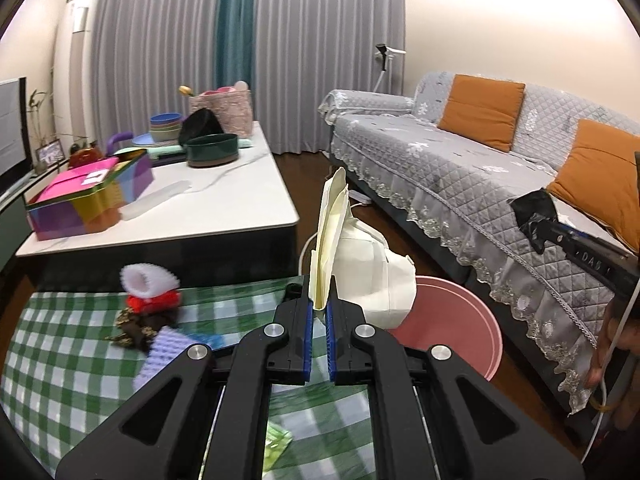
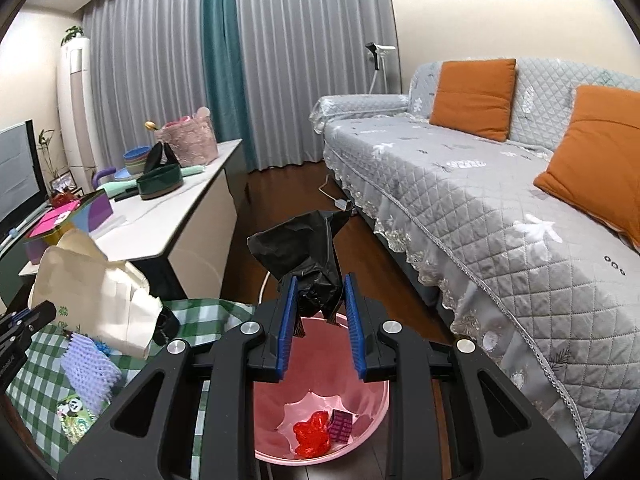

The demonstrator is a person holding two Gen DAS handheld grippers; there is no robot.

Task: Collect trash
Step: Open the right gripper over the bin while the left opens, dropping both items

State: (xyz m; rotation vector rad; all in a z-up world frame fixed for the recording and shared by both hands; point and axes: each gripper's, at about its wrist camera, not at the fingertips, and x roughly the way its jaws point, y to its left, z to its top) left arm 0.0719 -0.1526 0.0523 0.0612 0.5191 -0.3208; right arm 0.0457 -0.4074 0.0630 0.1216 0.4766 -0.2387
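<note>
My left gripper (image 1: 319, 312) is shut on a cream paper bag (image 1: 368, 268) and holds it up beside the pink bin (image 1: 460, 320); the bag also shows in the right wrist view (image 2: 100, 284). My right gripper (image 2: 320, 320) holds a crumpled black plastic bag (image 2: 304, 256) between its blue pads, above the pink bin (image 2: 320, 420). Inside the bin lie a red wrapper (image 2: 312, 434) and a purple packet (image 2: 340, 426). In the left wrist view the right gripper (image 1: 536, 228) shows at the right with the black bag.
A green checked cloth (image 1: 60, 344) carries white and purple foam nets (image 1: 150, 278), a red item and a dark wrapper. A white coffee table (image 1: 224, 196) holds boxes and bowls. A grey sofa (image 2: 500, 200) with orange cushions stands right of the bin.
</note>
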